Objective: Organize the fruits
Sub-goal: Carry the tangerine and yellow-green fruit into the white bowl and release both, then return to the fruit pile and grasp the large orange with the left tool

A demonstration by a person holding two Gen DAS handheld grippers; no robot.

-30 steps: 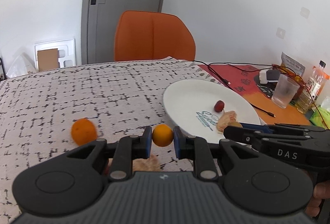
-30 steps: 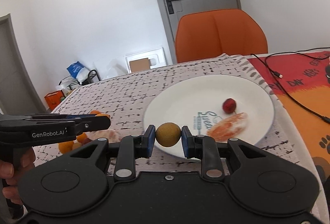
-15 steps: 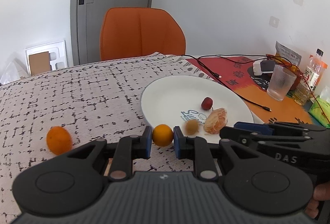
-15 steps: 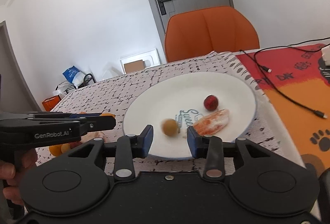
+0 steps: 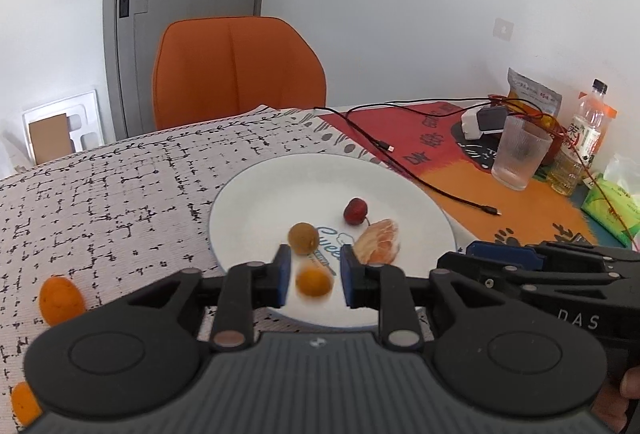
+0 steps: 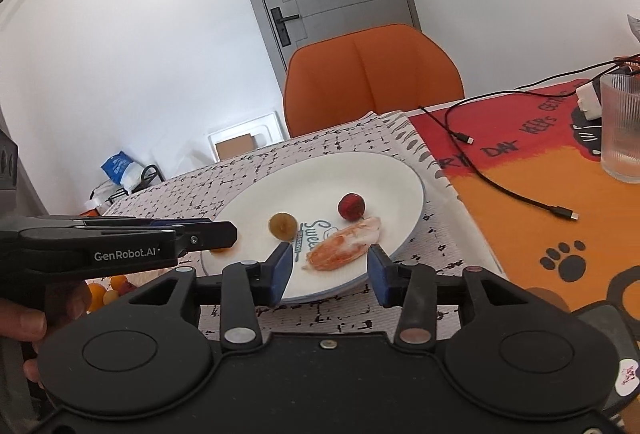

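Plate: the round white ceramic plate (image 5: 256,194) lies on the black-and-white patterned tablecloth (image 5: 120,186), at the cloth's right edge.
On the plate: small brown round fruit (image 5: 303,238) left of centre; dark red cherry-like fruit (image 5: 355,211) behind and to its right; peeled orange segment piece (image 5: 378,246) right of the brown fruit, in front of the red one.
Near rim: a small blurred orange fruit (image 5: 314,282) over the plate's near edge (touching or not, cannot tell).
Cloth, left of plate: an oval orange fruit (image 5: 60,300), well apart.
Right part of the table: ribbed clear drinking glass (image 5: 520,154) on the orange-and-red printed mat (image 5: 532,206); black cable (image 5: 420,178) between glass and plate.
Behind the table: orange upholstered chair (image 5: 236,70).
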